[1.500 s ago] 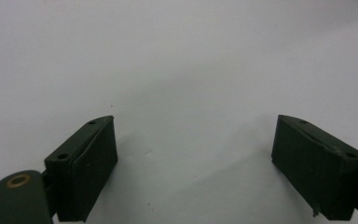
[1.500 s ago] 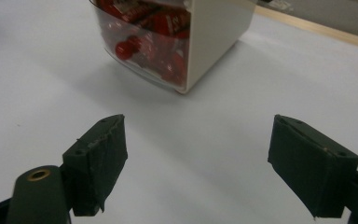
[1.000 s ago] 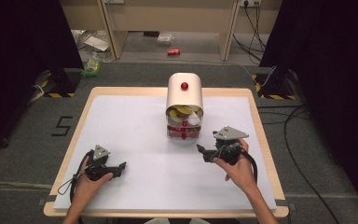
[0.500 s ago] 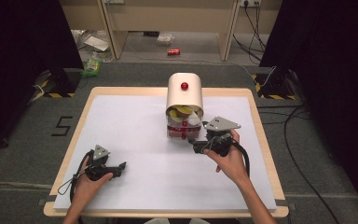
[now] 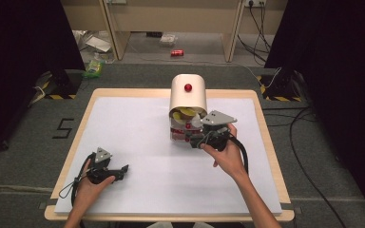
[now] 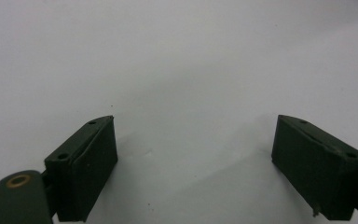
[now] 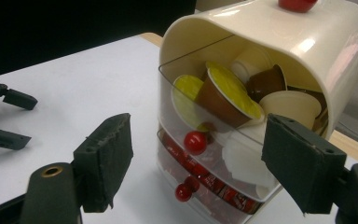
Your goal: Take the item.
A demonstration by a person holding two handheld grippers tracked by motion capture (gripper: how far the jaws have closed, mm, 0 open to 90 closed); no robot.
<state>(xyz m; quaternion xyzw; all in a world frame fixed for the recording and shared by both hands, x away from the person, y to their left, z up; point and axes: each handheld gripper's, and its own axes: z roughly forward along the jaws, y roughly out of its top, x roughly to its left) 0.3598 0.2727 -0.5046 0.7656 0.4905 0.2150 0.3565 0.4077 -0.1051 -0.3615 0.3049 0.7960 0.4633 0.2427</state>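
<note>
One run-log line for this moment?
right gripper: open, closing, at drawer knob | left gripper: open, on table | cabinet: capsules

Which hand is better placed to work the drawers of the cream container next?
Right, most likely. The right gripper is up against the front of the drawer container, its open jaws framing the red drawer knob. The left gripper rests open on the white mat, well away.

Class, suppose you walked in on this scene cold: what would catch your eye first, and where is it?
The cream drawer cabinet with a red knob on top stands at the far middle of the white table, its clear upper drawer stuffed with coffee capsules. The right gripper sits right at its front, jaws just closing with nothing between them yet, while the left gripper rests open near the table's front left.
</note>
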